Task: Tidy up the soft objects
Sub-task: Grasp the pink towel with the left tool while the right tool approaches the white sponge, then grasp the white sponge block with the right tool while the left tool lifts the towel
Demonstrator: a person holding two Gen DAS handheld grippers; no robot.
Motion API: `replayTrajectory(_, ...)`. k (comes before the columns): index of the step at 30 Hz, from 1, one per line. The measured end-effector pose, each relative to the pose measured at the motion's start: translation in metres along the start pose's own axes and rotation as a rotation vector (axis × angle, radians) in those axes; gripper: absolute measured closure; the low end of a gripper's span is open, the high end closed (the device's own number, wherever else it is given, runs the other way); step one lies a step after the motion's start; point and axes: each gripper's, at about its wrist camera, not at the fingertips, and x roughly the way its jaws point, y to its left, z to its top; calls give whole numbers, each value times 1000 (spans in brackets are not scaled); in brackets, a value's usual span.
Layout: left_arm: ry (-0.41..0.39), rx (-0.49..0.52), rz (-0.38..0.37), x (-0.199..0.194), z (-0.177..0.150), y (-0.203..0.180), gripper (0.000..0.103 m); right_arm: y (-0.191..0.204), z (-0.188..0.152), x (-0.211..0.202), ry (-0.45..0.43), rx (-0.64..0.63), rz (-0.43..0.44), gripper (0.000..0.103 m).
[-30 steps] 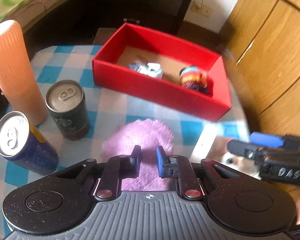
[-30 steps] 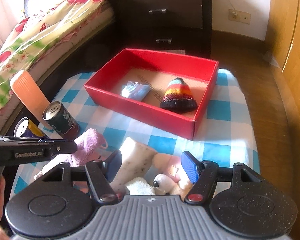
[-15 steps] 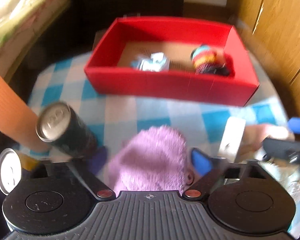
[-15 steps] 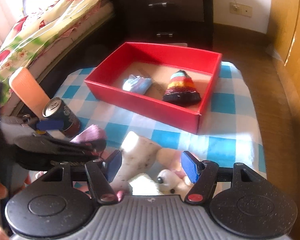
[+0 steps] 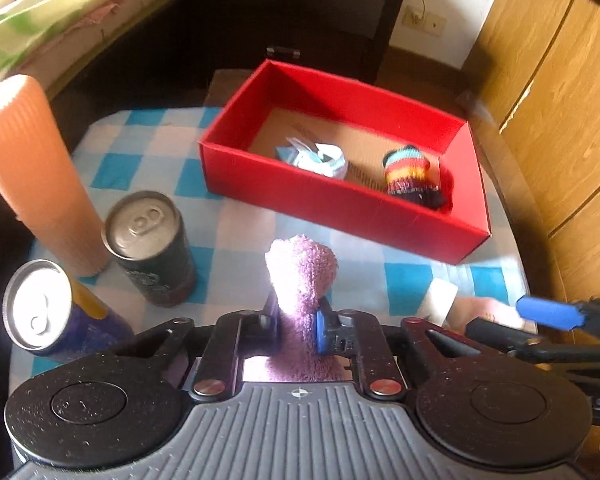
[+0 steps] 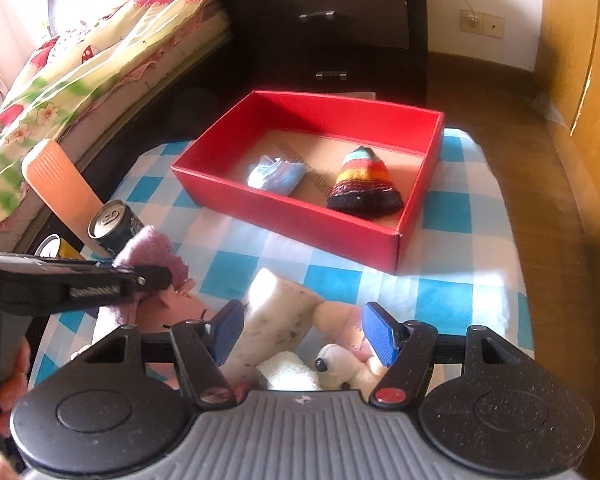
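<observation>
My left gripper (image 5: pixel 296 320) is shut on a fluffy purple cloth (image 5: pixel 302 276) and holds it above the checked tablecloth; it also shows in the right wrist view (image 6: pixel 152 252). The red box (image 5: pixel 340 196) stands beyond it and holds a light blue cloth (image 5: pixel 318 158) and a striped knitted hat (image 5: pixel 408 174). My right gripper (image 6: pixel 304 334) is open over a cream and pink plush toy (image 6: pixel 284 320) at the table's near edge, with its fingers on either side of the toy. The box shows there too (image 6: pixel 284 216).
A ribbed orange cylinder (image 5: pixel 32 172), a dark can (image 5: pixel 148 248) and a blue and yellow can (image 5: pixel 52 312) stand at the left of the table. A dark dresser (image 6: pixel 332 28) and a bed (image 6: pixel 60 64) lie behind. Wooden wardrobe doors (image 5: pixel 560 92) are at the right.
My left gripper opened around the purple cloth, then shut on it and lifted it off the table. My right gripper stayed open over the plush toy.
</observation>
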Motion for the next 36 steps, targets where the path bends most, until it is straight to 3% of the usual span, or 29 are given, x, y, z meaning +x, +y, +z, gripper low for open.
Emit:
replayTrajectory(3,-19,-35,-32,-9,2,7,90,-1,1,10,35,50,3,57)
replayTrajectory(5,-33,-43,-40,-14,3,10,90,-1,3,17,59,90,10,48)
replayTrajectory(11,-38,-50,-57,-19,1,14,90,12,5,38,86,83,-13,48)
replayTrajectory(18,-32,-56,-63,-19,-2,19,88,6,6,59,180,289,183,48)
replayTrajectory(22,-23,-59,-68,-18,-3,20,87,0,1,75,195,327,138,48)
replayTrajectory(24,-21,-57,-69,-18,-3,20,87,-6,-1,79,188,354,147,55)
replayTrajectory(26,-21,-56,-70,-18,-3,19,85,-13,-1,81,188,382,160,76)
replayTrajectory(27,-20,-57,-70,-18,-3,19,85,-16,-1,81,190,394,169,81)
replayTrajectory(29,-19,-56,-70,-17,-3,18,84,-23,-2,81,192,414,197,87)
replayTrajectory(36,-21,-50,-76,-17,-2,13,82,-25,1,62,162,390,245,94)
